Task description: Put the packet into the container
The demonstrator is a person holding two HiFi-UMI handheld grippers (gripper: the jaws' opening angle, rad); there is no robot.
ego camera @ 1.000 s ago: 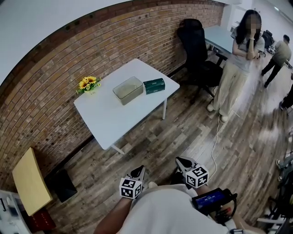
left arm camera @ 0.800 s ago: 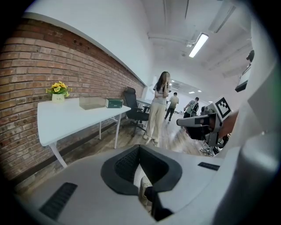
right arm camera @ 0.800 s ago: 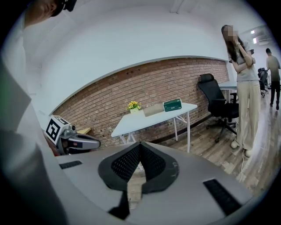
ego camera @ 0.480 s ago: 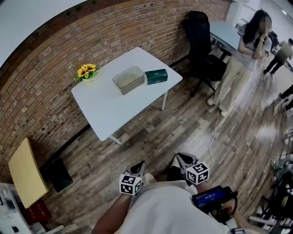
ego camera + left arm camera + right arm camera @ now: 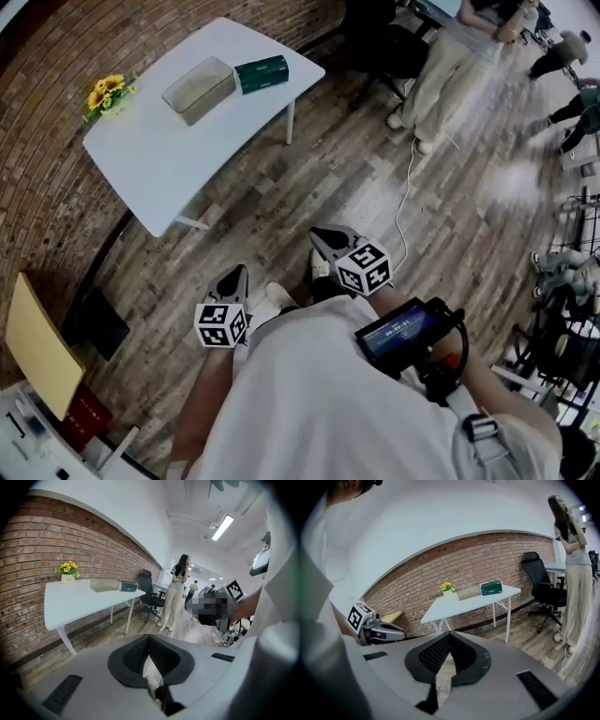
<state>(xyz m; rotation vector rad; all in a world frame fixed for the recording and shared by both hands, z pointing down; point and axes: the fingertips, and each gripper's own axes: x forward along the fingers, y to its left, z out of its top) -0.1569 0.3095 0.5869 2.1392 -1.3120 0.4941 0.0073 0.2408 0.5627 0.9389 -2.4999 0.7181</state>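
A dark green packet (image 5: 262, 72) lies on the white table (image 5: 155, 159) at the far upper left of the head view, right beside a clear rectangular container (image 5: 199, 86). Both grippers hang low in front of my body, over the wooden floor and well short of the table. The left gripper (image 5: 236, 273) is shut and holds nothing. The right gripper (image 5: 319, 237) is also shut and empty. In the left gripper view the packet (image 5: 127, 586) and container (image 5: 104, 584) sit far off on the table. The right gripper view shows the packet (image 5: 491, 588) next to the container (image 5: 468, 592).
Yellow flowers (image 5: 106, 91) stand at the table's far left. A black office chair (image 5: 375, 37) and a standing person (image 5: 459, 56) are right of the table. A white cable (image 5: 405, 202) runs over the floor. A yellow board (image 5: 37, 342) leans at the left wall.
The head view has tipped down and shifted: the table slid to the upper left. Both grippers now show higher in the frame, the right one pushed a little forward. Jaws stay shut.
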